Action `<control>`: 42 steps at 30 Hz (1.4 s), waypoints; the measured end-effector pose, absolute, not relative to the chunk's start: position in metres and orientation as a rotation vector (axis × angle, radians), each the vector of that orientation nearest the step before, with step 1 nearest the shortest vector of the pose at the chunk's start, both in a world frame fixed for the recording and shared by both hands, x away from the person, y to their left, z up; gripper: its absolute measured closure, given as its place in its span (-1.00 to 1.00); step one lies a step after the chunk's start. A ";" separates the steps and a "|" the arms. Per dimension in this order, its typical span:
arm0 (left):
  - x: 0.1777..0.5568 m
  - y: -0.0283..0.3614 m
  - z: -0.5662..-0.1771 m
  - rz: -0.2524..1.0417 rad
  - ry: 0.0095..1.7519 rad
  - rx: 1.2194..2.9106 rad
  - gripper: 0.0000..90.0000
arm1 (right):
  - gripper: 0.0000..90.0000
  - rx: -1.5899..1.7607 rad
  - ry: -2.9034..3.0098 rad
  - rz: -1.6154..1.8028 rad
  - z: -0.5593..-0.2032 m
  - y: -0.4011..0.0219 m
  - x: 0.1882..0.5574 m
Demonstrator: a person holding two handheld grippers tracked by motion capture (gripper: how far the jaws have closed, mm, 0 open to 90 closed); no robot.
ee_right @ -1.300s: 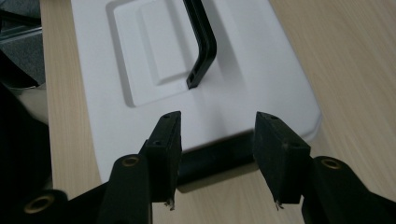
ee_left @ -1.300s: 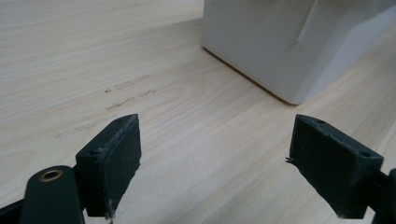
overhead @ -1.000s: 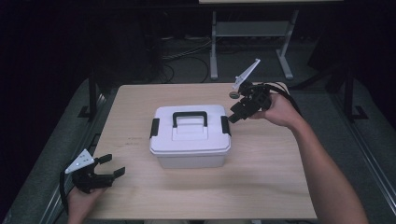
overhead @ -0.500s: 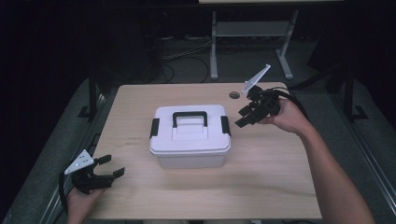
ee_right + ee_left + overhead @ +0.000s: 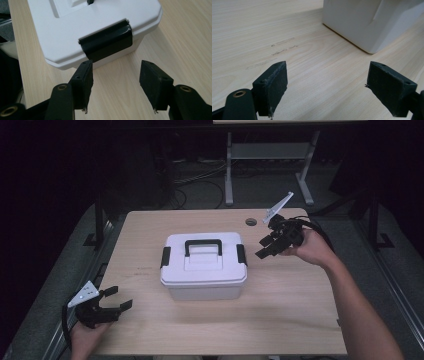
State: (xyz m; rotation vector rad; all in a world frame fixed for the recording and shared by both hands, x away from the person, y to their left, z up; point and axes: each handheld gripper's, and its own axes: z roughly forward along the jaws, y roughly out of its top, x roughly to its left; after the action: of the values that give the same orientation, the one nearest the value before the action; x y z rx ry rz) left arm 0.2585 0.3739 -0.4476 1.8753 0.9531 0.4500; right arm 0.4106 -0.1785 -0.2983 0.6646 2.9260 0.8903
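A white plastic box [image 5: 204, 267] with a black handle [image 5: 203, 245] and a black latch at each end sits in the middle of the wooden table [image 5: 300, 310]. My right gripper [image 5: 265, 247] hovers just right of the box, pointing at its right latch [image 5: 242, 254]. Its jaws have just been opening and hold nothing. In the right gripper view the latch [image 5: 107, 42] lies just beyond the open gripper [image 5: 115, 75]. My left gripper [image 5: 119, 298] rests open at the table's front left. In the left gripper view a box corner [image 5: 367, 22] lies beyond the empty gripper [image 5: 337, 86].
A small round cable hole [image 5: 251, 222] sits in the table behind the box. Metal stand legs [image 5: 229, 170] and cables lie on the dark floor beyond the far edge. Bare tabletop extends in front of the box and to its right.
My right gripper has drifted right and slightly toward the front, away from the box lid, and its jaws stand wider. The left gripper has stayed put.
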 end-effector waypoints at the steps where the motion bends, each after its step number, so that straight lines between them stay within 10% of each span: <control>1: 0.259 0.374 -0.448 0.450 0.954 1.875 -0.64 | -0.03 0.667 2.925 0.887 -0.298 -0.179 0.410; 42: 0.259 0.371 -0.446 0.454 0.943 1.880 -0.64 | -0.06 0.820 2.927 0.891 -0.344 -0.224 0.383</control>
State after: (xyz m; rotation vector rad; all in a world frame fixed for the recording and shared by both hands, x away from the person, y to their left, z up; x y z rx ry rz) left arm 0.2587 0.3712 -0.4463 1.8798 0.9430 0.4542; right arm 0.3825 -0.2236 -0.3443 0.8200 2.9275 0.8914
